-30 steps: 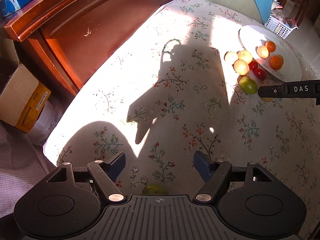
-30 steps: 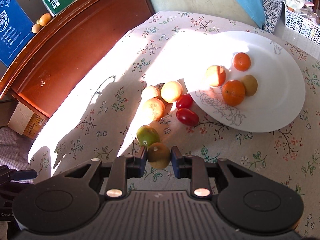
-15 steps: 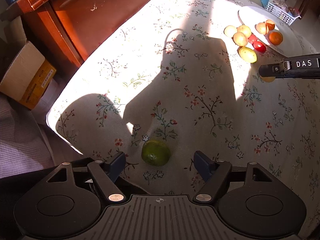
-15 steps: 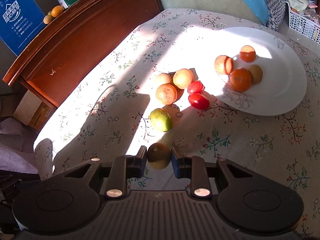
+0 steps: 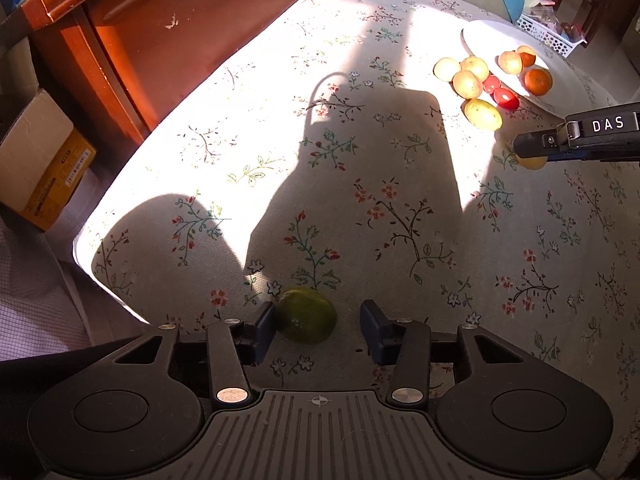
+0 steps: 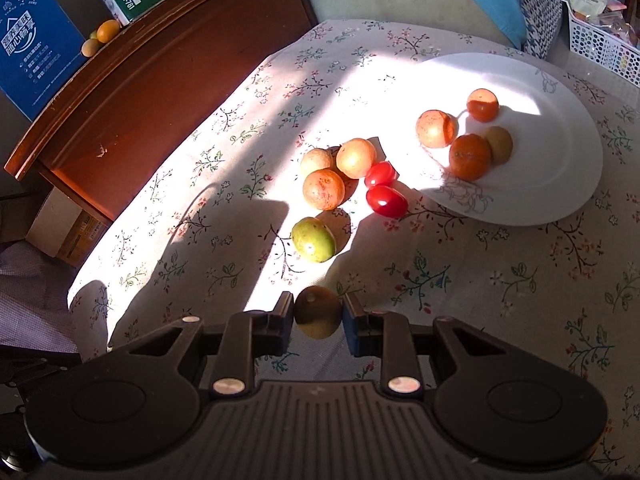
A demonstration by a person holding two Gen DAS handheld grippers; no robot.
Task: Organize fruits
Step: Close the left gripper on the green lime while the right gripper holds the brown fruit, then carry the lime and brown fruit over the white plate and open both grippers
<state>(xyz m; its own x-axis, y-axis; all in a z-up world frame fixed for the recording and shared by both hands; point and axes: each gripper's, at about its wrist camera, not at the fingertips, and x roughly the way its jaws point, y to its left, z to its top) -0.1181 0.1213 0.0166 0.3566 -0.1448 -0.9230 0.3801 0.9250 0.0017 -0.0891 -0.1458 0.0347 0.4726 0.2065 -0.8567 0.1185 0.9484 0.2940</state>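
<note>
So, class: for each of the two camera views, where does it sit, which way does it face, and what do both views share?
Left wrist: sits on the left gripper, facing across the floral tablecloth; open fingers flank a green fruit.
Right wrist: sits on the right gripper, shut on a brownish-green fruit, facing the white plate.
Shared: plate, two red tomatoes, yellow-green fruit; the right gripper also shows in the left view.

2 tomatoes (image 6: 386, 200), 2 plated oranges (image 6: 470, 157), 4 tan fruits (image 6: 323, 189), 2 green fruits (image 6: 313, 239), perhaps 2 kiwis (image 6: 500, 143)
</note>
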